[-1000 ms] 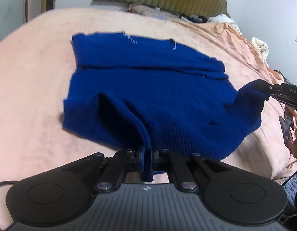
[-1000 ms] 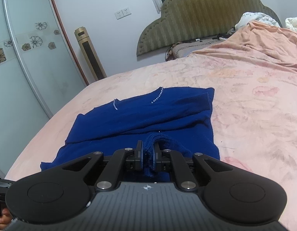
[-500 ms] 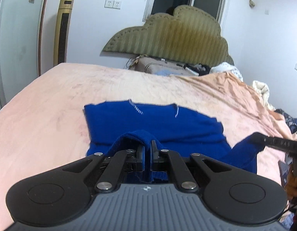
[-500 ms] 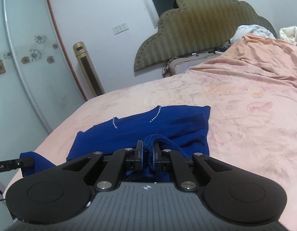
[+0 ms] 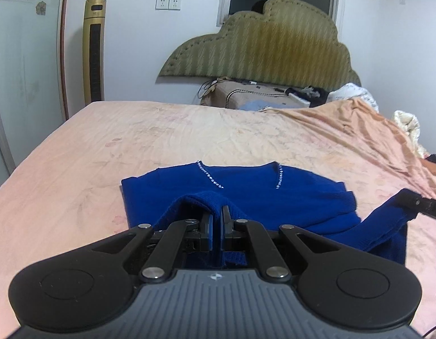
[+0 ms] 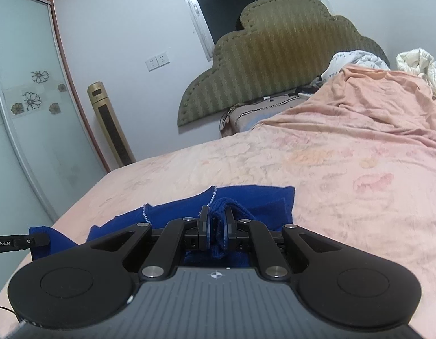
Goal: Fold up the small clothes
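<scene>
A small royal-blue knit sweater with a beaded V-neck lies on the pink bedsheet. My left gripper is shut on the sweater's lower hem and holds it raised toward the neckline. My right gripper is shut on the other hem corner of the sweater, also lifted. The right gripper's finger shows at the right edge of the left wrist view, pinching blue cloth. The left gripper's finger shows at the left edge of the right wrist view.
A green padded headboard stands behind the bed. A pillow and cluttered items lie at the bed's head. A rumpled blanket is heaped on the right. A gold tower fan and a glass wardrobe door stand at the left.
Both grippers have lifted the sweater's hem and carried it forward toward the neckline. The views tilted up from the bed to the headboard, and less of the sweater's body shows.
</scene>
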Tool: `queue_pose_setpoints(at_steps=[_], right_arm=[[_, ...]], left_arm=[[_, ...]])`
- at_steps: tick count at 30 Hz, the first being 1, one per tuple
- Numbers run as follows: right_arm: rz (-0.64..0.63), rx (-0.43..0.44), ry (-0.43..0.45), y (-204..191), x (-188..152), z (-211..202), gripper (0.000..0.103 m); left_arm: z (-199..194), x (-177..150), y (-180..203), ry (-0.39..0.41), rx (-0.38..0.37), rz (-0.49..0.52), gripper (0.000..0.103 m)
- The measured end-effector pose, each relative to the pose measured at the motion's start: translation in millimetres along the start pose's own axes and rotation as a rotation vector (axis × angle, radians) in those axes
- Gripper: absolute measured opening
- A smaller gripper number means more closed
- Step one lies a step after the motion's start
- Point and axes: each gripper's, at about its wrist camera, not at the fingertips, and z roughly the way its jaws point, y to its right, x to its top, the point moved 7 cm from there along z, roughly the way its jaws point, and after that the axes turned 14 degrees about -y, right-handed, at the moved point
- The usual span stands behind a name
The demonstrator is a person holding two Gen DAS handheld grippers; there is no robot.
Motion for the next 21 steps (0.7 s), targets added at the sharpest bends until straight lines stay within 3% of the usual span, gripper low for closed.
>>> queue_pose_setpoints(at_steps=[10,21], right_arm=[[-0.002,-0.029,0.015,-1.3,11.7,14.8,0.011],[0.018,-0.055,0.031,3.2,28.7,29.8,0.010]], left_arm=[[19.5,15.5,-6.5,-0.044,0.074,0.016,0.005],[37.7,31.1,-11.0,-0.059,0.084,0.026,0.005]])
